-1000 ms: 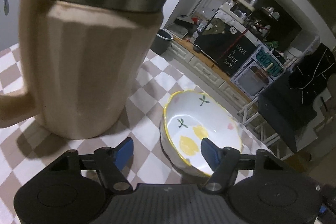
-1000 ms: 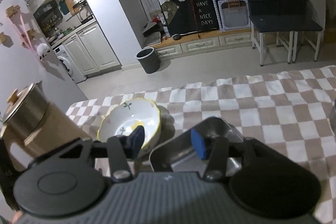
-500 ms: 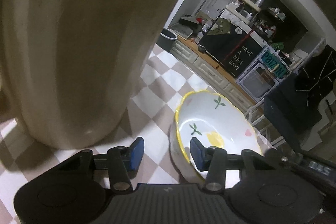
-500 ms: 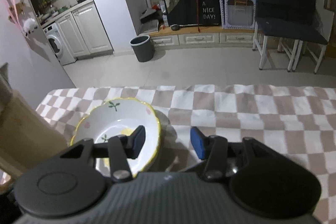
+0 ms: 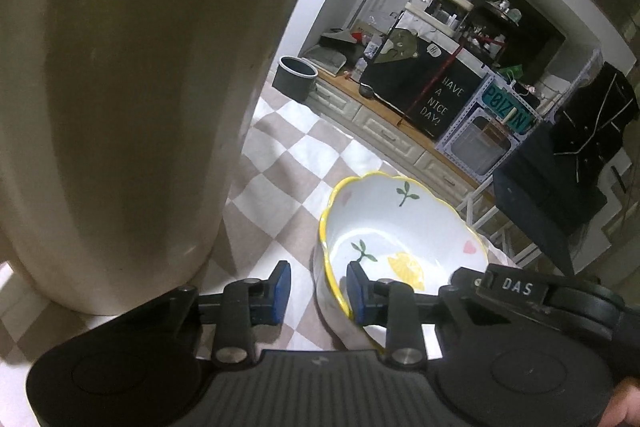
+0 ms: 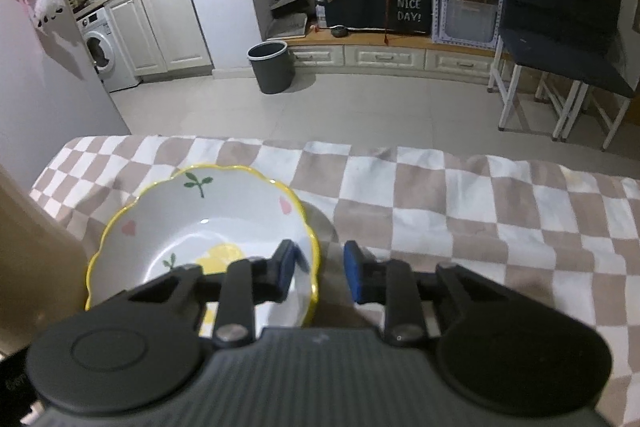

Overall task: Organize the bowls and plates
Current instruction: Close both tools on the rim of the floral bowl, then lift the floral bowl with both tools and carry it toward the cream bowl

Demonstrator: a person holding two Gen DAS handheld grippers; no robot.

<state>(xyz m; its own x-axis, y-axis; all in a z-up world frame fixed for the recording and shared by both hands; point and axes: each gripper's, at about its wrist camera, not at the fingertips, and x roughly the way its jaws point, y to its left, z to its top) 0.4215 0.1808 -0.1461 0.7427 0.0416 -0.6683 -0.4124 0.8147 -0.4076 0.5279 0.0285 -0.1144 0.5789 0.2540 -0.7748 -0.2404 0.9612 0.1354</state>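
A white bowl (image 5: pixel 400 227) with a wavy yellow rim and lemon and leaf prints stands on the checked tablecloth. My left gripper (image 5: pixel 318 291) straddles its left rim, one blue pad inside the bowl and the other outside. Its jaws are closing, and a gap shows between the outer pad and the wall. In the right wrist view the same bowl (image 6: pixel 200 227) has its right rim between the pads of my right gripper (image 6: pixel 320 271). Those jaws are closing too, and the pads do not press on the rim. The right gripper's black body (image 5: pixel 512 287) shows across the bowl in the left wrist view.
A tall beige jug (image 5: pixel 120 107) with a metal lid stands close to the left of the bowl. The checked cloth (image 6: pixel 480 207) runs to the right and ends at the table's far edge. Beyond it are a grey bin (image 6: pixel 272 67) and a dark stool (image 6: pixel 560 47).
Both grippers' jaws have narrowed. The left one dropped slightly onto the bowl's left rim. The right one moved left and down from a metal tray to the bowl's right rim.
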